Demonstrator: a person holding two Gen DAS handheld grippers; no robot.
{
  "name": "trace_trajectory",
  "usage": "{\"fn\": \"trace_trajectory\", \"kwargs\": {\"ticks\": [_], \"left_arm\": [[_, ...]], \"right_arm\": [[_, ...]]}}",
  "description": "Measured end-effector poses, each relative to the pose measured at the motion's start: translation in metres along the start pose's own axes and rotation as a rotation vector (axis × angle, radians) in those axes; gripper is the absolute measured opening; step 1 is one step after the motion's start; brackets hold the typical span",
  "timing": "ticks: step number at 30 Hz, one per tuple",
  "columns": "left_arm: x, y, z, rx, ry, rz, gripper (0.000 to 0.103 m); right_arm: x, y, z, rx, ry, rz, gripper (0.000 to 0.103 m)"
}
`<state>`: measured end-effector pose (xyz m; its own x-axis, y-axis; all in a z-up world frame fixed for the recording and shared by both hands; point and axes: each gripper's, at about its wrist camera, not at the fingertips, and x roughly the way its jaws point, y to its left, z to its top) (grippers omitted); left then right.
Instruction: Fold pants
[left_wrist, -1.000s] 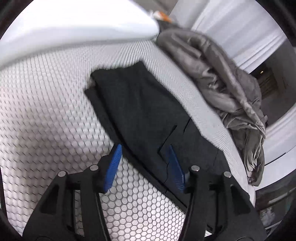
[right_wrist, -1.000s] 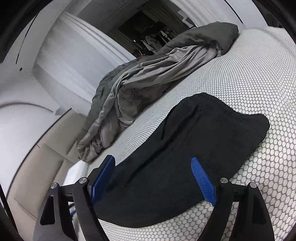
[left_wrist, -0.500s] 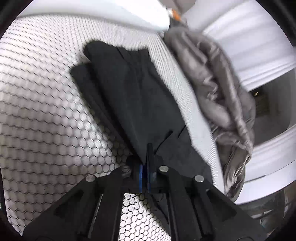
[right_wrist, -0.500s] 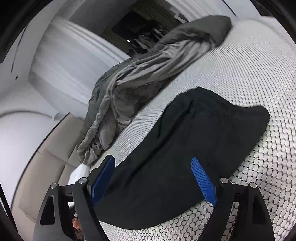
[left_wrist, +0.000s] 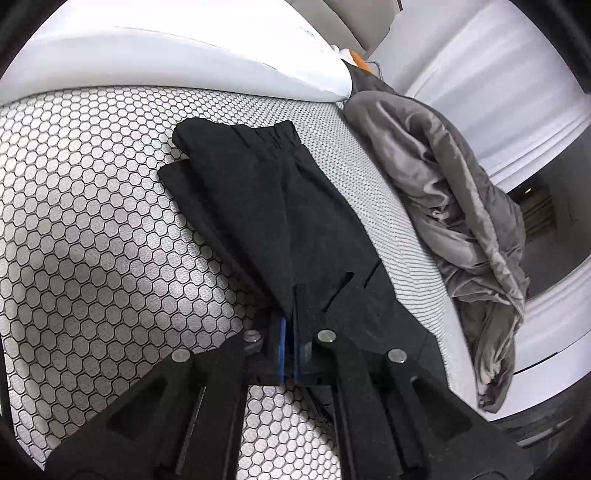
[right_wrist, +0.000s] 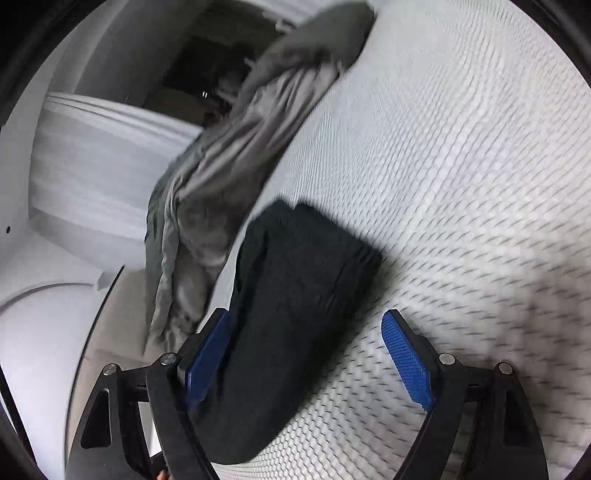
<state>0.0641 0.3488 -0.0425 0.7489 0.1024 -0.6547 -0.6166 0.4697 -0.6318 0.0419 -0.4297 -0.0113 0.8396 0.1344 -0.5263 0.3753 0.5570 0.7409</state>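
White bedding printed with a black honeycomb pattern (left_wrist: 92, 240) covers the bed where the work is done. Nearest in the left wrist view, at 6 o'clock, the left gripper (left_wrist: 291, 325) has its blue pads pressed together on the near edge of the black fabric pants (left_wrist: 273, 206); its jaws have just been closing, and the cloth is pinched between them. In the right wrist view the right gripper (right_wrist: 306, 362) stands wide, with the dark fabric lying between its blue pads but not squeezed. The pants lie flat and already narrow, one layer over another, and they run toward 12 o'clock, where the gathered waistband is. I judge the lengthwise fold is done and the fold across the length is left. Farther away, at 2 o'clock, a crumpled grey satin blanket (left_wrist: 443, 177) lies along the bed's edge, and a white pillow (left_wrist: 184, 55) rests at 11 o'clock.
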Motion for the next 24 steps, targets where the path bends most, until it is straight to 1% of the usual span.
{"fn": "trace_trajectory", "kwargs": {"ticks": [1, 2, 4, 5, 6, 7, 8, 9, 11, 15, 18, 20, 21, 22, 23, 24], "left_arm": [[-0.001, -0.001, 0.0, 0.007, -0.001, 0.008, 0.0], [0.0, -0.002, 0.0, 0.01, -0.001, 0.01, 0.0], [-0.002, -0.003, 0.0, 0.011, 0.006, 0.005, 0.0], [-0.005, -0.002, 0.0, 0.013, 0.01, -0.006, 0.0], [-0.008, -0.003, -0.002, 0.021, 0.013, -0.009, 0.0], [-0.012, -0.004, -0.004, 0.033, 0.016, -0.008, 0.0], [-0.017, -0.006, -0.007, 0.051, 0.023, -0.007, 0.0], [-0.021, -0.008, -0.01, 0.066, 0.031, -0.01, 0.0], [-0.029, -0.009, -0.021, 0.12, 0.057, -0.013, 0.0], [-0.045, 0.012, -0.05, 0.127, 0.112, -0.027, 0.0], [-0.061, 0.027, -0.06, 0.109, 0.116, -0.033, 0.0], [-0.071, 0.028, -0.063, 0.146, 0.107, -0.007, 0.002], [-0.073, 0.026, -0.065, 0.183, 0.112, 0.032, 0.005], [-0.076, 0.026, -0.067, 0.211, 0.118, 0.06, 0.005], [-0.081, 0.028, -0.067, 0.214, 0.111, 0.053, 0.006], [-0.086, 0.029, -0.067, 0.209, 0.102, 0.039, 0.009]], "right_arm": [[0.01, 0.004, -0.001, -0.019, 0.005, -0.023, 0.08], [0.017, 0.01, -0.003, -0.035, -0.005, -0.05, 0.072], [0.029, 0.02, -0.005, -0.058, -0.017, -0.09, 0.046], [0.031, 0.023, -0.006, -0.072, -0.026, -0.11, 0.018], [0.03, 0.026, -0.007, -0.09, -0.032, -0.136, 0.01], [0.025, 0.028, -0.008, -0.097, -0.044, -0.138, 0.006], [0.018, 0.029, -0.008, -0.101, -0.06, -0.139, 0.003], [0.004, 0.033, -0.007, -0.119, -0.082, -0.153, 0.003], [-0.021, 0.036, -0.006, -0.139, -0.108, -0.149, 0.003], [-0.066, 0.033, -0.008, -0.148, -0.137, -0.178, 0.003], [-0.093, 0.025, -0.019, -0.146, -0.15, -0.186, 0.003], [-0.112, 0.018, -0.033, -0.135, -0.151, -0.173, 0.003], [-0.12, 0.014, -0.041, -0.139, -0.152, -0.176, 0.003], [-0.125, 0.009, -0.046, -0.144, -0.144, -0.188, 0.003], [-0.121, 0.007, -0.049, -0.155, -0.122, -0.208, 0.004], [-0.115, 0.002, -0.05, -0.166, -0.071, -0.242, 0.006]]}}
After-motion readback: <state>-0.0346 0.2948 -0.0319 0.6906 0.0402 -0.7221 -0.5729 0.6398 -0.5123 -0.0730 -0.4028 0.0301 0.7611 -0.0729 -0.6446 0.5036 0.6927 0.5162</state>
